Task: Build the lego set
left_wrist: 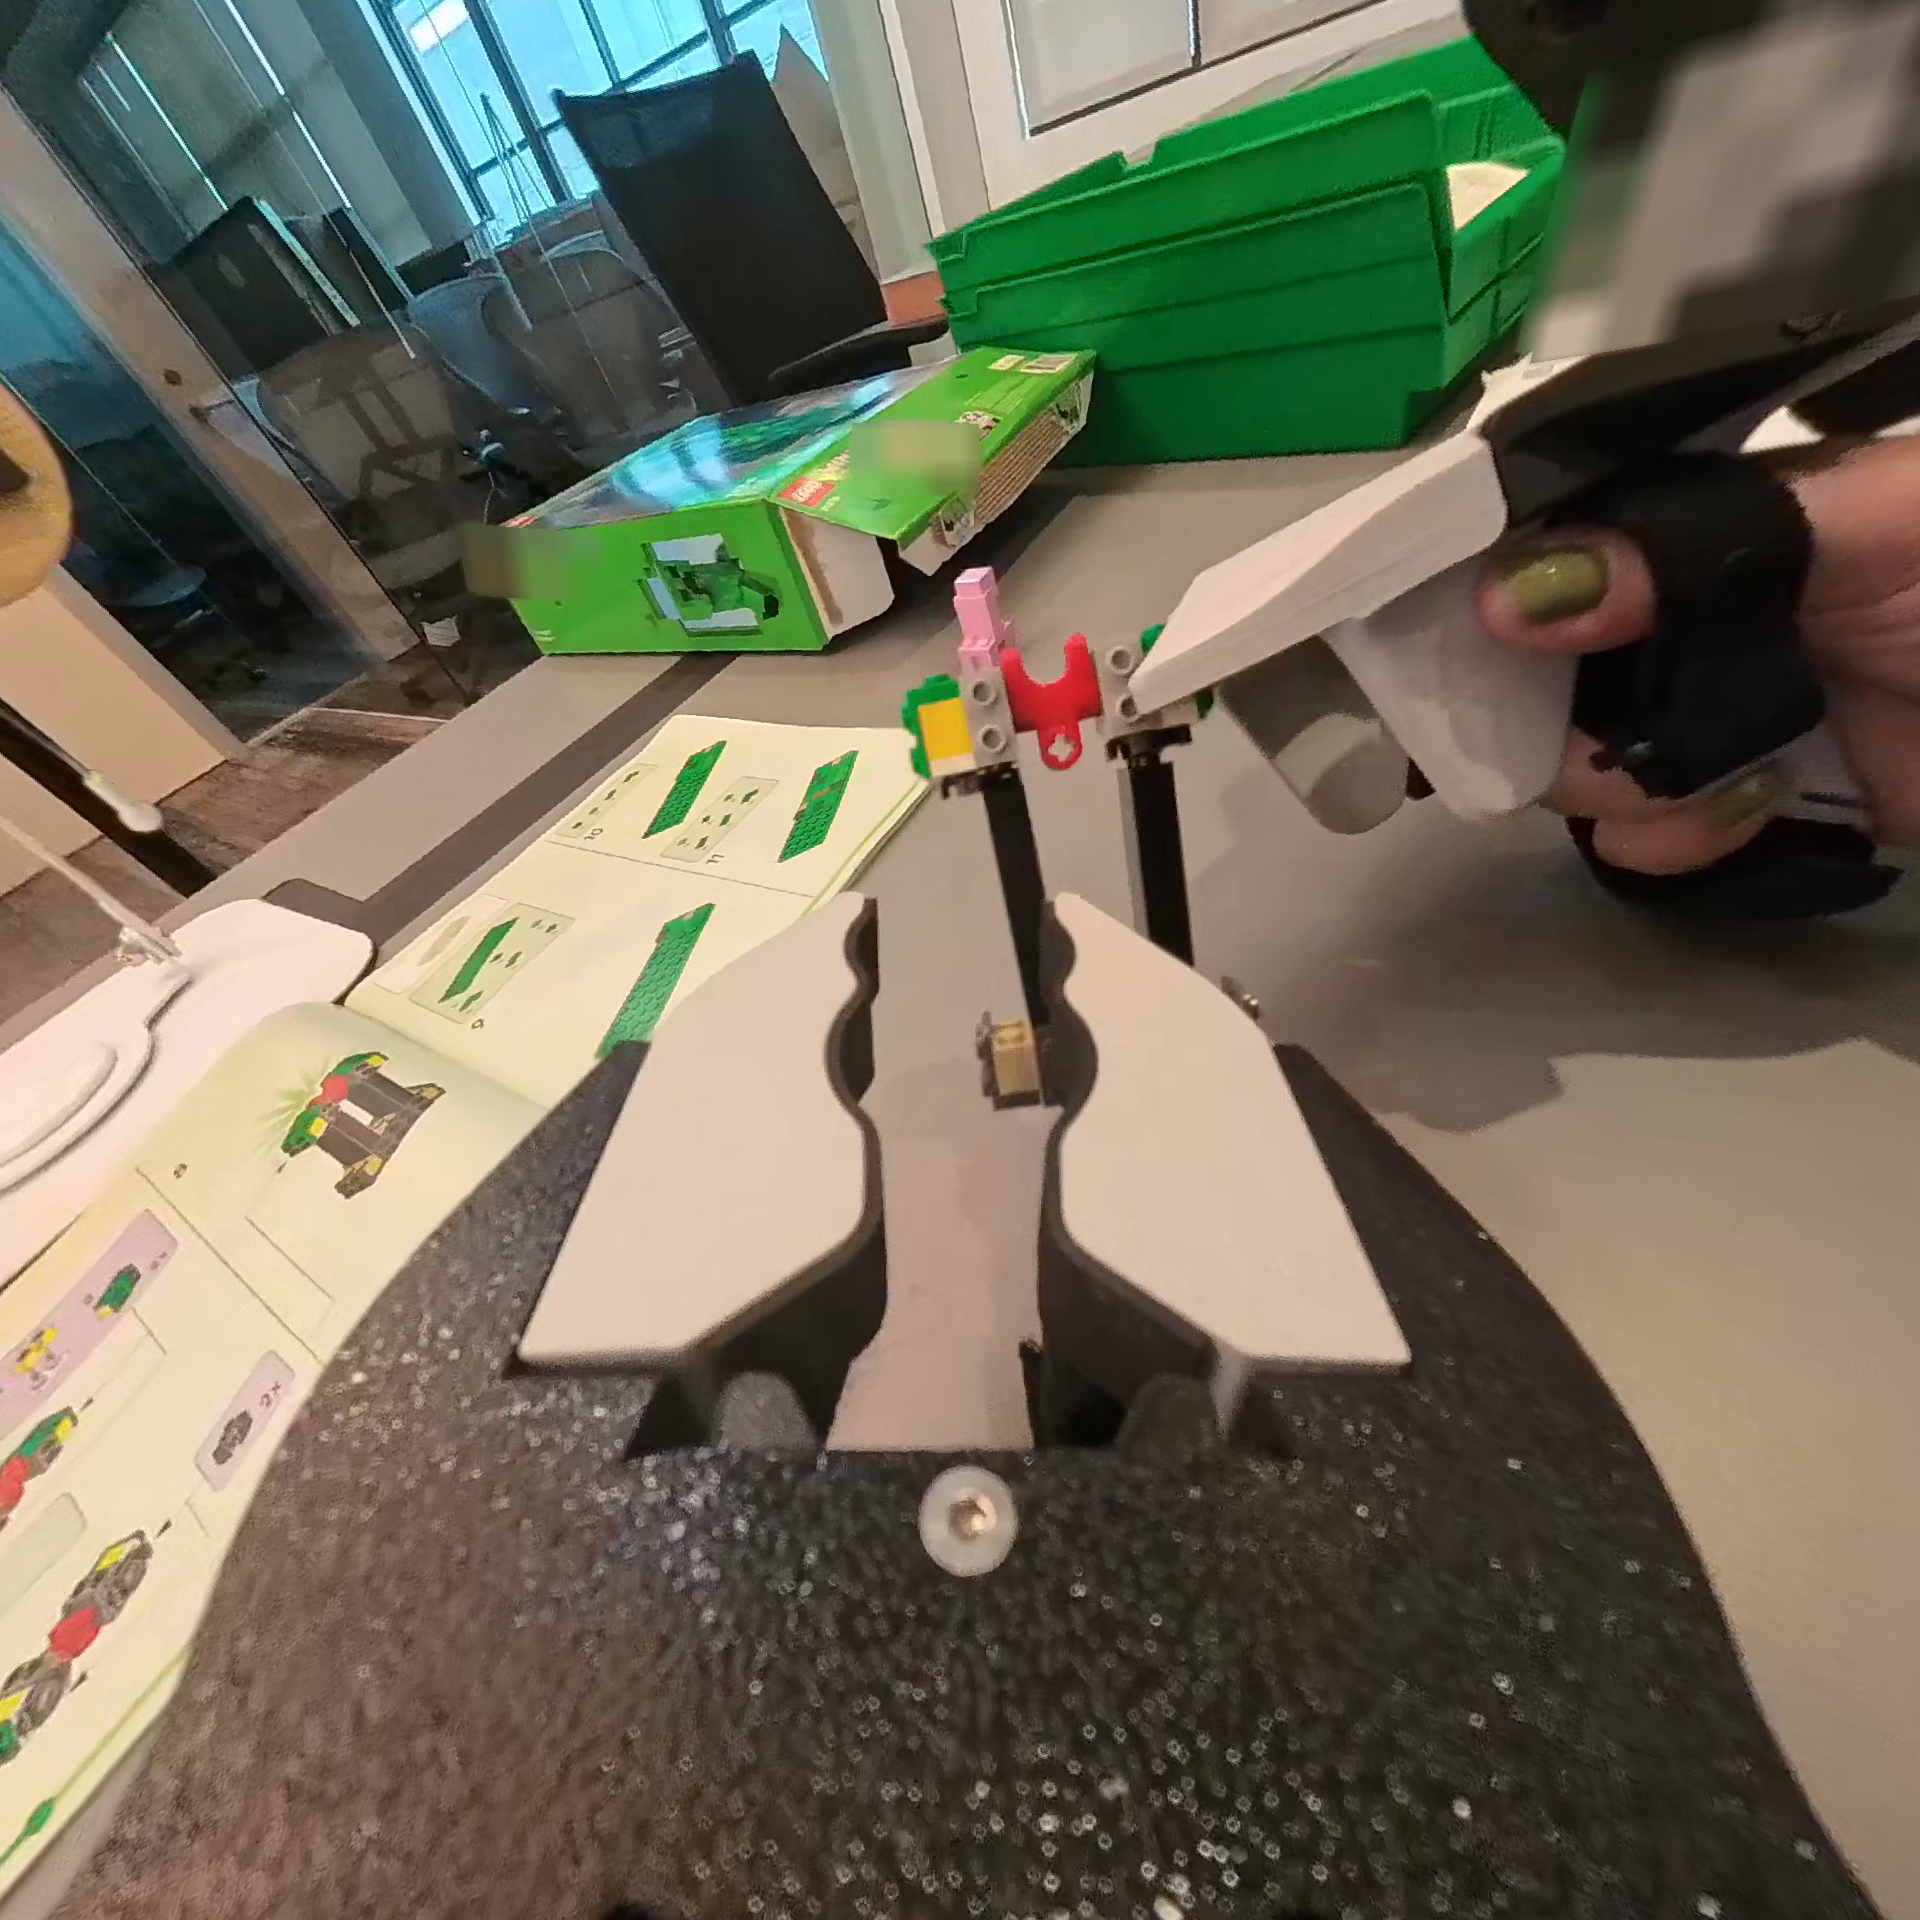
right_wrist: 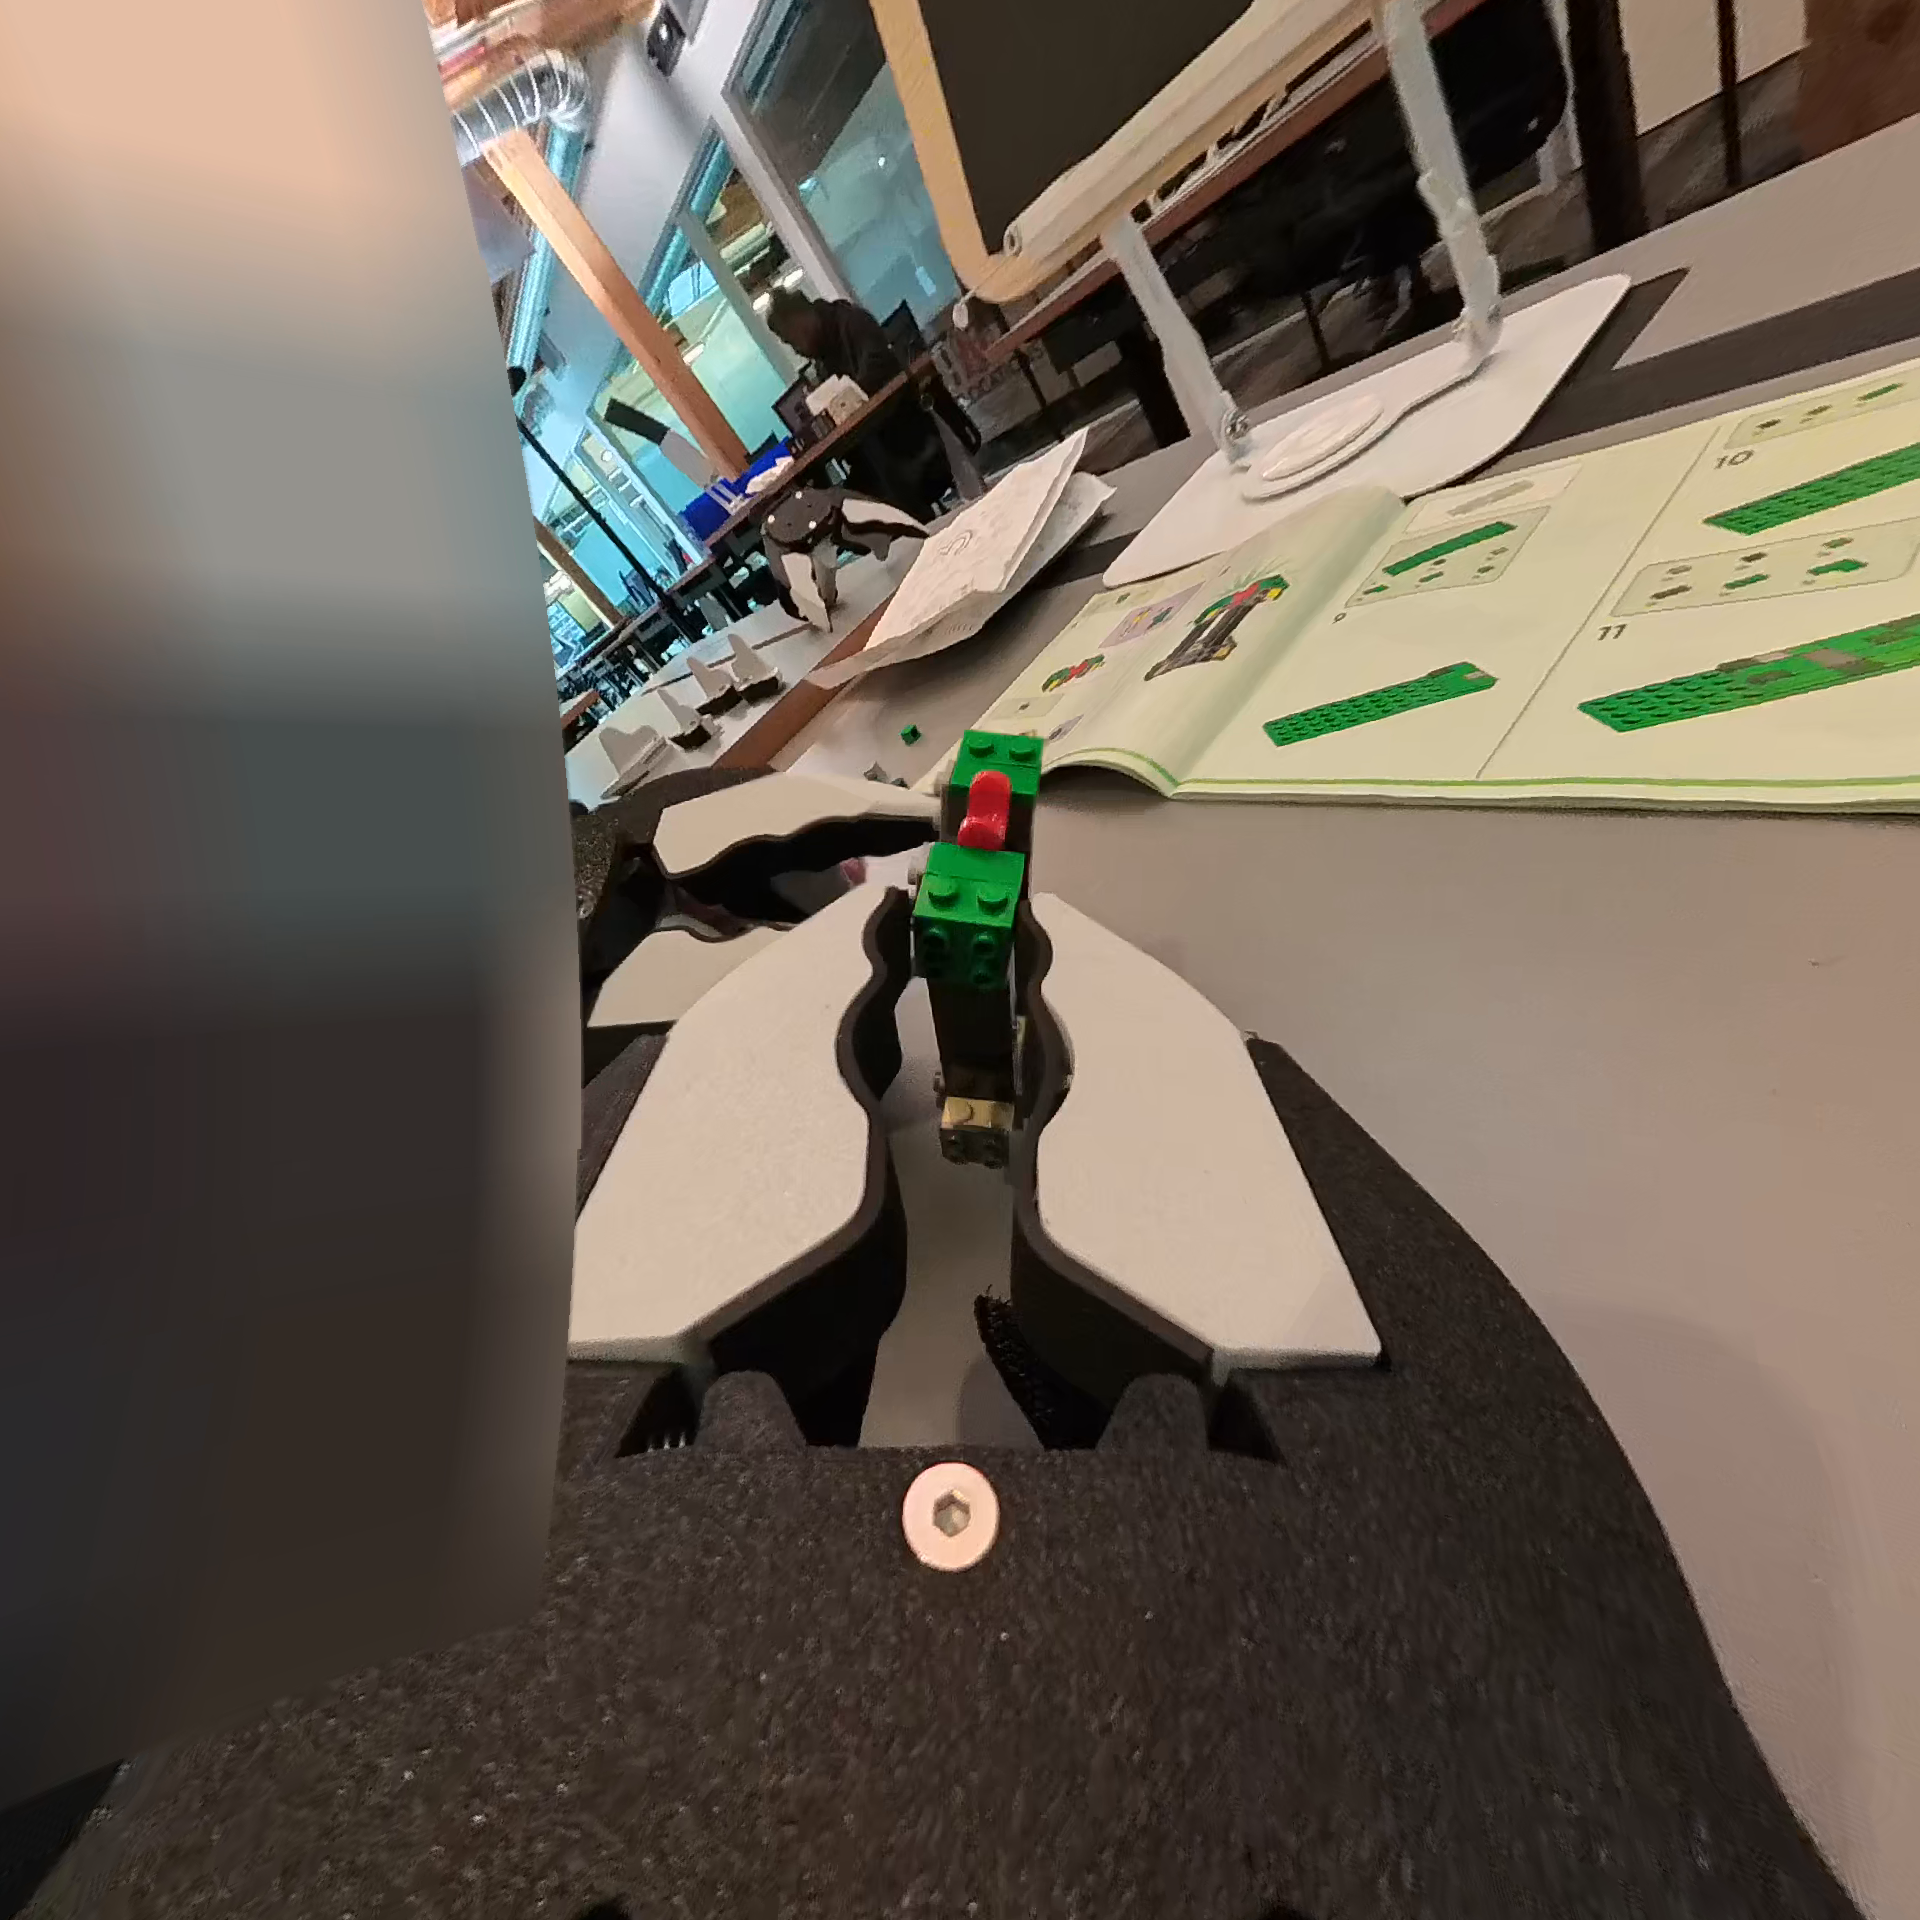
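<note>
The lego assembly (left_wrist: 1060,696) has two black pillars joined at the top by grey bricks and a red piece, with yellow, green and pink parts. My right gripper (left_wrist: 1153,696) comes in from the right and is shut on the top of the right pillar. In the right wrist view its fingers (right_wrist: 961,909) close on the green brick (right_wrist: 966,914), and the pillar hangs below. My left gripper (left_wrist: 966,914) has its jaws apart. The left pillar's tan foot (left_wrist: 1008,1060) sits in the gap against the right finger, and bare table shows on its other side.
The open instruction booklet (left_wrist: 675,831) lies left of the assembly and also shows in the right wrist view (right_wrist: 1558,623). The green lego box (left_wrist: 707,551) and stacked green bins (left_wrist: 1247,312) stand behind. A white stand base (right_wrist: 1455,384), a folded paper (right_wrist: 987,561) and a small loose green piece (right_wrist: 911,734) are on the table. Some 4 centimeters of space lies between my two pairs of fingers.
</note>
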The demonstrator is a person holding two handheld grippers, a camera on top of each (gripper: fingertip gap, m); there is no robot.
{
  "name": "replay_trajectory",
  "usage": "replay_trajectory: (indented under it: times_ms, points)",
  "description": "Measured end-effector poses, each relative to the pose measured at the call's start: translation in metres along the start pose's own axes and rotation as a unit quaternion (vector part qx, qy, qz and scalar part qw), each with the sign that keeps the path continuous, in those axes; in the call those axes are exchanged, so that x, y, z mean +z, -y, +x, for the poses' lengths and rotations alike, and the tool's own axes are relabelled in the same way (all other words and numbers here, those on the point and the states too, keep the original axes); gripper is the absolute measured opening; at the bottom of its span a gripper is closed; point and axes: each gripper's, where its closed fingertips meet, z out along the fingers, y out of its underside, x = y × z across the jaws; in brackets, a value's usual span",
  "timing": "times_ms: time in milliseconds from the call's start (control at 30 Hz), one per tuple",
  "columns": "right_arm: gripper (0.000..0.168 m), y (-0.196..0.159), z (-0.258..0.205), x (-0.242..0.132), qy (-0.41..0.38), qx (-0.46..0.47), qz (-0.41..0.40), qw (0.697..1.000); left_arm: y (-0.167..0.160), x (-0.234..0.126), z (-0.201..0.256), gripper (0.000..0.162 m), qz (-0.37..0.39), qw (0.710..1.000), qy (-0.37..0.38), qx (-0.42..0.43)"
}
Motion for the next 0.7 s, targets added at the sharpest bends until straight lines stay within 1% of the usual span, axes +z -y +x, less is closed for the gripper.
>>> replay_trajectory:
  times_ms: [200, 333, 400, 467, 533, 700]
  points:
    - [0.018, 0.005, 0.008, -0.002, -0.016, 0.014, 0.018, 1.0, 0.004, -0.003, -0.001, 0.029, 0.017, 0.999, -0.008, -0.029]
    - [0.018, 0.006, 0.009, -0.001, -0.025, 0.015, 0.025, 0.999, 0.017, -0.006, 0.014, 0.019, 0.04, 0.998, -0.034, -0.026]
    - [0.019, 0.006, 0.01, -0.001, -0.027, 0.012, 0.025, 0.999, 0.018, -0.004, 0.026, 0.016, 0.029, 0.998, -0.049, -0.014]
    - [0.018, 0.005, 0.009, 0.0, -0.03, 0.006, 0.025, 0.999, 0.016, 0.0, 0.033, 0.013, 0.012, 0.999, -0.049, 0.008]
    - [0.018, 0.004, 0.007, 0.0, -0.029, 0.0, 0.025, 0.999, 0.012, 0.005, 0.036, 0.014, -0.007, 0.999, -0.045, 0.014]
    - [0.018, 0.004, 0.001, 0.002, -0.023, -0.014, 0.031, 0.999, 0.006, 0.017, 0.043, 0.017, -0.037, 0.997, -0.057, -0.025]
